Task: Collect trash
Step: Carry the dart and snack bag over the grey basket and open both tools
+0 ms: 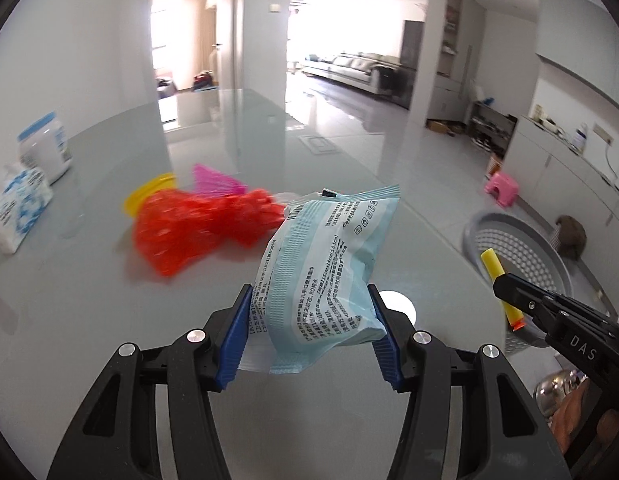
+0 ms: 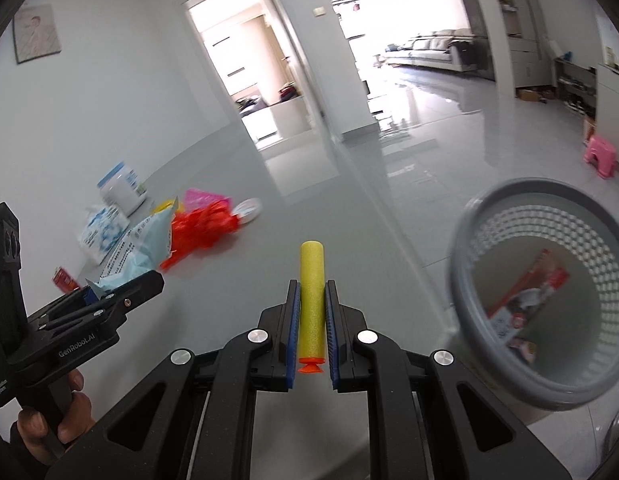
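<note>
My left gripper (image 1: 309, 296) is shut on a light blue printed wipes packet (image 1: 321, 256), held above the glossy grey table (image 1: 109, 320). The right wrist view shows that same gripper (image 2: 121, 288) at the lower left, gripped by a hand, with the packet (image 2: 137, 248) sticking out. My right gripper (image 2: 312, 288) is shut on a yellow foam dart (image 2: 311, 268) with an orange suction tip. The dart (image 1: 494, 266) and the right gripper (image 1: 505, 288) appear at the right edge of the left wrist view. A grey perforated waste basket (image 2: 456, 264) stands just right of the table edge.
Still on the table lie a crumpled red plastic bag (image 1: 197, 228), a yellow lid (image 1: 149, 196), a pink wrapper (image 1: 213, 180), a white jar with a blue lid (image 1: 45, 152) and a tissue pack (image 1: 17, 204). A red and white box (image 2: 525, 304) lies in the basket. A pink stool (image 1: 501, 188) stands on the floor.
</note>
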